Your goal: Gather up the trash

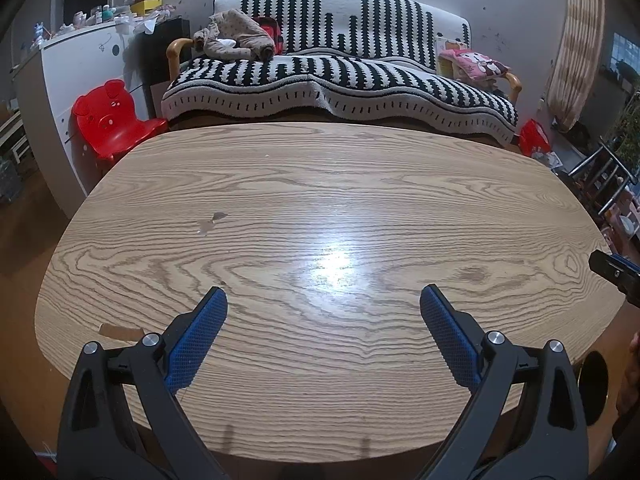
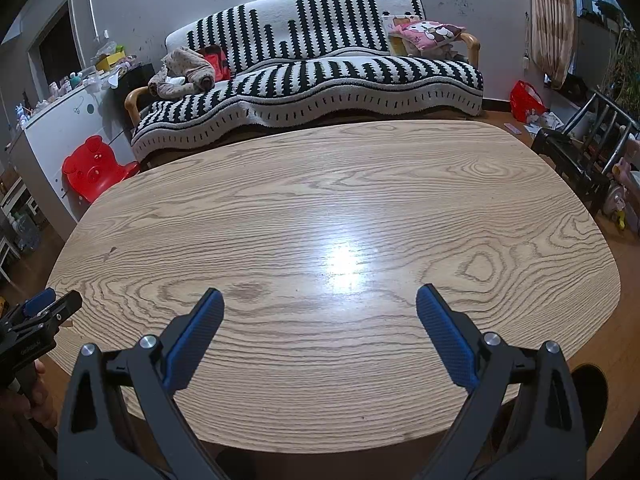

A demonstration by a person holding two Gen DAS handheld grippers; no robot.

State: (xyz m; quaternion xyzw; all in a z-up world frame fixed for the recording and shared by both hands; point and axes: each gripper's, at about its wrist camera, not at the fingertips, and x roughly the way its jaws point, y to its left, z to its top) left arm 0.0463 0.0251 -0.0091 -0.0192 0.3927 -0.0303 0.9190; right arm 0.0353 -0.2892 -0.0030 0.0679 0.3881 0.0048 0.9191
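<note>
A wooden oval table (image 1: 320, 208) fills both views. My left gripper (image 1: 323, 300) is open and empty above its near edge. My right gripper (image 2: 320, 300) is open and empty above the near edge too. A small scrap of clear tape or film (image 1: 212, 222) lies on the table left of centre. A brown cardboard scrap (image 1: 120, 331) lies at the table's near left edge, just left of my left gripper. The right gripper's tip shows at the right edge of the left wrist view (image 1: 616, 272). The left gripper shows at the left edge of the right wrist view (image 2: 40, 312).
A black-and-white striped sofa (image 1: 340, 76) stands behind the table with clothes and a pink cushion (image 1: 474, 64) on it. A red child's chair (image 1: 110, 120) and a white cabinet (image 1: 80, 64) stand at the left. A red bag (image 2: 526, 100) and dark metal chair (image 2: 580, 148) stand at the right.
</note>
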